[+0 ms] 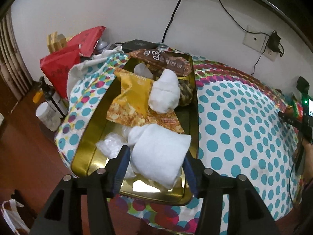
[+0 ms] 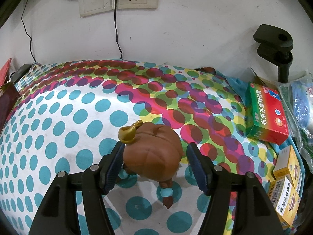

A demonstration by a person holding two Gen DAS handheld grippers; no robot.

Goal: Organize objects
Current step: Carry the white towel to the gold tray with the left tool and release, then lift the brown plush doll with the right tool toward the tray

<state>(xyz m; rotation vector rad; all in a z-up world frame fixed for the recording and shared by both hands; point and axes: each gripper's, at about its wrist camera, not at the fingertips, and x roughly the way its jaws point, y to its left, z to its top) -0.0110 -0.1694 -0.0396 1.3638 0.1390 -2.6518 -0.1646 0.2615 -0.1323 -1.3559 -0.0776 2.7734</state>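
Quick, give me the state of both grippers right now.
Left gripper: open around the white rolled towel, over the gold tin.
Right gripper: open, brown figurine between its fingers, not clamped.

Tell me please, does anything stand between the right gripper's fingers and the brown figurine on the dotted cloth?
Nothing visible does. The brown figurine already sits between the open fingers of the right gripper. A clear gap shows beside the right finger; the left finger is very close to it.

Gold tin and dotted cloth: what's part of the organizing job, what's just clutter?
In play:
gold tin
rolled white towel, between the left gripper jaws
brown figurine, between the right gripper jaws

Lying about:
medicine box
red bags
wall sockets
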